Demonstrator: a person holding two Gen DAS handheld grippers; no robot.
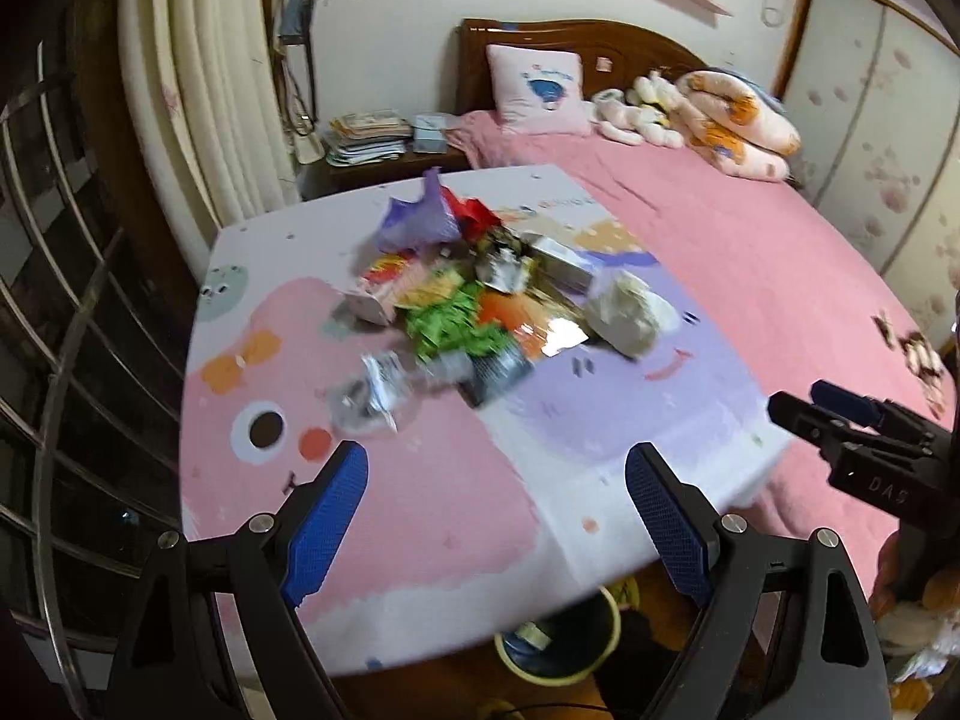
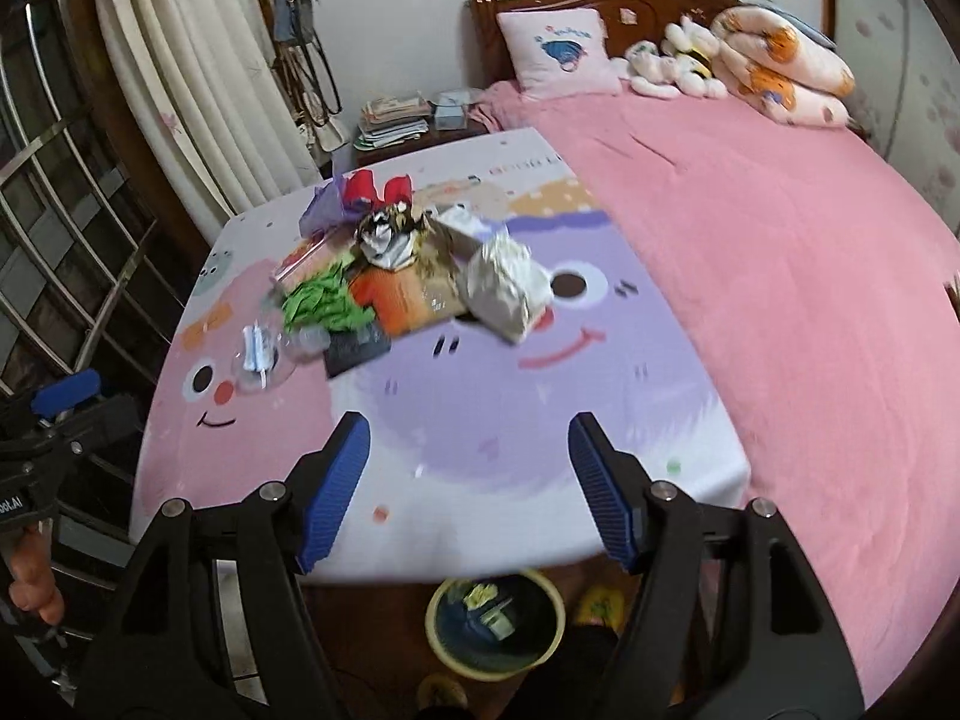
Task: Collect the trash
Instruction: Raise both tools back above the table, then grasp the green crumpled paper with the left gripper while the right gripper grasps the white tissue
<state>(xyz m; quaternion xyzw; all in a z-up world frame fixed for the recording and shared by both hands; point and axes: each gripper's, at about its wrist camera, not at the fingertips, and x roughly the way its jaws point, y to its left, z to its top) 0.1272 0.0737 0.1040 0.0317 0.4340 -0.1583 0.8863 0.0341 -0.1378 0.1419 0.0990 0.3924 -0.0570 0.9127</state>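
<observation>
Left claw [image 1: 497,504] wide open, empty; right claw [image 2: 469,483] same. Both above near edge of tabletop [image 2: 420,546]. Trash pile [image 2: 414,276] mid-tabletop, well ahead. Bin [image 2: 495,624] on floor below. Advice: take nearest loose wrapper [image 2: 259,354] first, one piece per claw.

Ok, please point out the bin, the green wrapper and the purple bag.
bin [image 2: 441,648], right wrist view, on its yellow rim at the left.
green wrapper [image 2: 321,300], right wrist view, on its crumpled middle.
purple bag [image 1: 414,225], left wrist view, on its middle.
</observation>
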